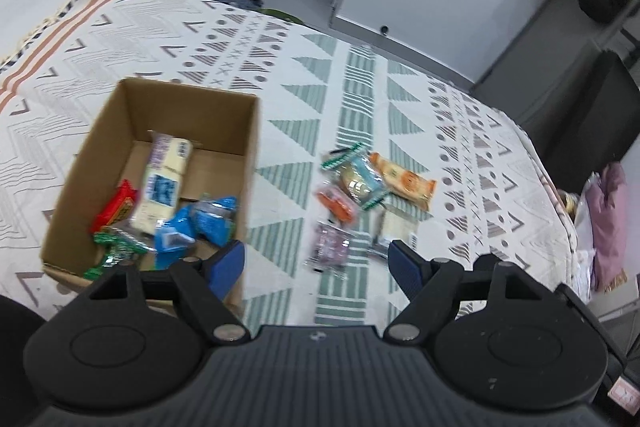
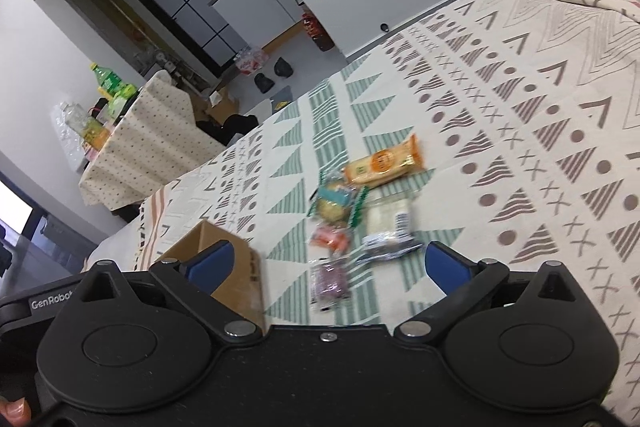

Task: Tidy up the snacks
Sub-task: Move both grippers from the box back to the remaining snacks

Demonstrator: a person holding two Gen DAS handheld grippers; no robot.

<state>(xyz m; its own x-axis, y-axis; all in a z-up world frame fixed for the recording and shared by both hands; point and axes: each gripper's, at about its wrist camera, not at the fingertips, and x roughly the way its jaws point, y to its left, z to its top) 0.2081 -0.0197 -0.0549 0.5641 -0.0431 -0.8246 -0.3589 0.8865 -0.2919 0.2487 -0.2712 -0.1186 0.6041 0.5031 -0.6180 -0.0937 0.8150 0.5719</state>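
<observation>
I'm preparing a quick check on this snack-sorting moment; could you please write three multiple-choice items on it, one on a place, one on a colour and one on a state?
1. Where does the cardboard box stand relative to the loose snacks in the left wrist view?
A. left of them
B. right of them
C. on top of them

2. What colour is the long wrapper at the far end of the loose snacks?
A. black
B. orange
C. white

3. How are the left hand-held gripper and right hand-held gripper?
A. both open and empty
B. both shut
C. each holding a snack

Answers: 1 A, the box sits left on the patterned cloth. 2 B, it is plainly orange. 3 A, fingers spread, nothing between.
</observation>
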